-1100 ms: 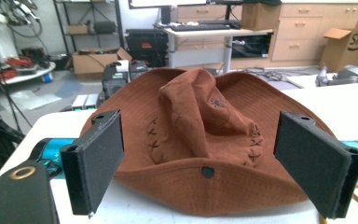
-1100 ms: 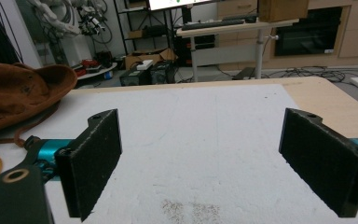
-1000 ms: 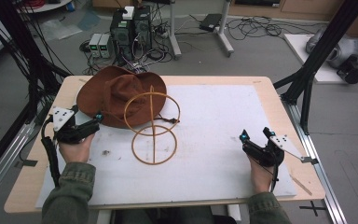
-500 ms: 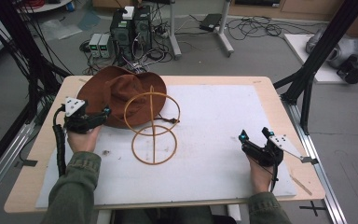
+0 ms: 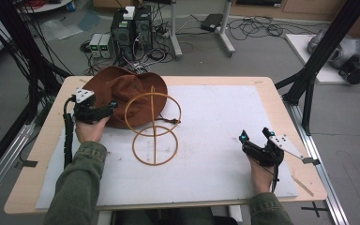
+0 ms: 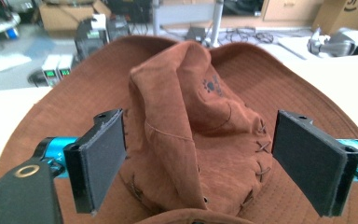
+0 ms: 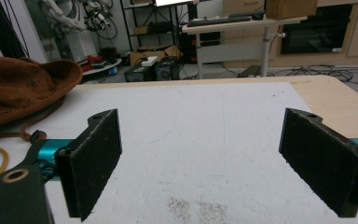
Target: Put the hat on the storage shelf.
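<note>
The left tongs [image 5: 108, 107] hang with jaws wide apart right at the brown hat [image 5: 122, 91], whose crumpled crown [image 6: 191, 126] sits between and just beyond them. Just past the hat's brim stands a wire ring stand [image 5: 153, 124]. Well apart, the right tongs [image 5: 247, 140] rest spread open over the white tabletop [image 5: 225, 117].

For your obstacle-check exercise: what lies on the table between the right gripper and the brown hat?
In the high view, the wooden ring stand lies between the right gripper and the brown hat, beside the hat; the rest is bare white mat.
</note>
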`<state>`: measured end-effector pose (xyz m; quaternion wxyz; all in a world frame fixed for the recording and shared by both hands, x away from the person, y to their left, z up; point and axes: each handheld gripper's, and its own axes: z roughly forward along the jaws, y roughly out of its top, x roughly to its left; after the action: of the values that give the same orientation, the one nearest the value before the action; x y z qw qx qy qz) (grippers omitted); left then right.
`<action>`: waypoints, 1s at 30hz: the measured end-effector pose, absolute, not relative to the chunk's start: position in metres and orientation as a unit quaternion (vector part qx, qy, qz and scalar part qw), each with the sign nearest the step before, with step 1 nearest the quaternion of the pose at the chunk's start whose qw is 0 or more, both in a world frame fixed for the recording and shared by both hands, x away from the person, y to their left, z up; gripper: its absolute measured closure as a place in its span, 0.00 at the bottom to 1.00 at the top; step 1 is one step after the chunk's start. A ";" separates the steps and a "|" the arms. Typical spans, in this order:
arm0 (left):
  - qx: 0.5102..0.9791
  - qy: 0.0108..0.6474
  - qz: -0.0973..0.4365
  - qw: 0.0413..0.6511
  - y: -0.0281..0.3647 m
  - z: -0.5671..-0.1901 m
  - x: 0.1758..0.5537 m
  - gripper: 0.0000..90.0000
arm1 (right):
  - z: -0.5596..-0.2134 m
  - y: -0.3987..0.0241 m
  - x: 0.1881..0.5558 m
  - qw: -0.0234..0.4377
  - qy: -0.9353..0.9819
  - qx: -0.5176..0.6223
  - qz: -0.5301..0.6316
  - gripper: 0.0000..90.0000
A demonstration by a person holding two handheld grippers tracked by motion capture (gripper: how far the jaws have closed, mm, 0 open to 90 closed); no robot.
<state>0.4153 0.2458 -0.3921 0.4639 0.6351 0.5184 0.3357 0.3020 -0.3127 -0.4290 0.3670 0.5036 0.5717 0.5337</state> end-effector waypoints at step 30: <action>0.673 0.549 0.298 0.396 0.244 -0.417 0.456 0.39 | -0.429 -0.313 0.302 0.364 0.583 0.492 0.534 0.14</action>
<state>0.4556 0.2441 -0.4169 0.3959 0.6733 0.5488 0.2979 0.3019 -0.3130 -0.4295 0.3644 0.4921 0.5833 0.5336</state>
